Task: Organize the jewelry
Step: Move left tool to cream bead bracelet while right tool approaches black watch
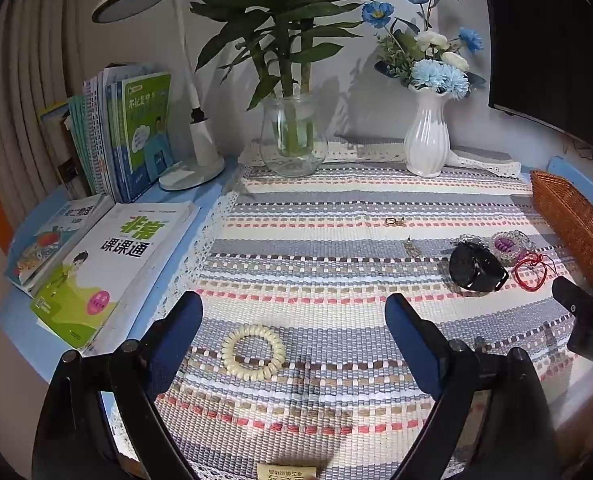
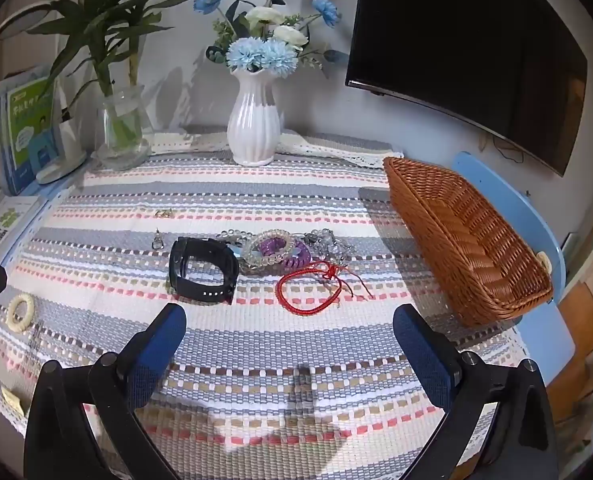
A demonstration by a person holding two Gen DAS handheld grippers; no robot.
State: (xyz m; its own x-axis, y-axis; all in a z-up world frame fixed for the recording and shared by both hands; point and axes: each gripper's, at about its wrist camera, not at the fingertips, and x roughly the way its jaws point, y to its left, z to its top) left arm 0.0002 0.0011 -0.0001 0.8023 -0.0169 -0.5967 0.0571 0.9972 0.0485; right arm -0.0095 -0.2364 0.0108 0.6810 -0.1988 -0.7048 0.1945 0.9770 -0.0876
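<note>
My left gripper (image 1: 294, 312) is open and empty above the striped mat, with a cream bead bracelet (image 1: 253, 352) lying between its fingers. My right gripper (image 2: 290, 320) is open and empty, just short of a red cord bracelet (image 2: 308, 290) and a black watch (image 2: 202, 268). Behind them lies a heap of clear and purple bead bracelets (image 2: 274, 250). Small rings (image 2: 163, 213) and a pendant (image 2: 157, 240) lie further left. A brown wicker basket (image 2: 464, 240) stands at the right. The cream bracelet also shows in the right wrist view (image 2: 19, 312).
A white vase of blue flowers (image 2: 254, 128) and a glass jar with a plant (image 2: 122, 132) stand at the back. Books (image 1: 108, 272) and a desk lamp (image 1: 194, 168) are at the left. A dark screen (image 2: 468, 52) hangs on the wall at right.
</note>
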